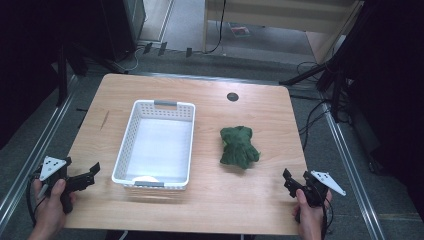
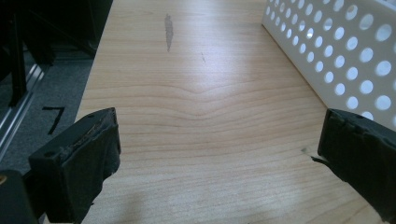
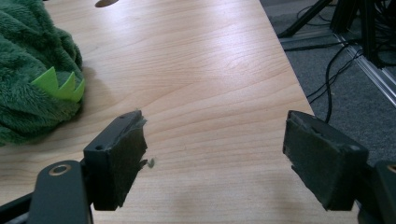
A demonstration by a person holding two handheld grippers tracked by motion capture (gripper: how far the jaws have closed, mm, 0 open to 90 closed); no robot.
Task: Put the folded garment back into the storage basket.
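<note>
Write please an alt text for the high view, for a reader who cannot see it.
A white perforated basket and a green plush toy sit apart on a wooden table. At the near edge, a person holds the left hand-held gripper and the right hand-held gripper, both open.

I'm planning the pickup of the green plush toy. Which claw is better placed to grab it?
Probably the right claw: it sits open at the table's near right edge, with the green plush toy just ahead. The left claw, also open, has the white basket between it and the toy.
</note>
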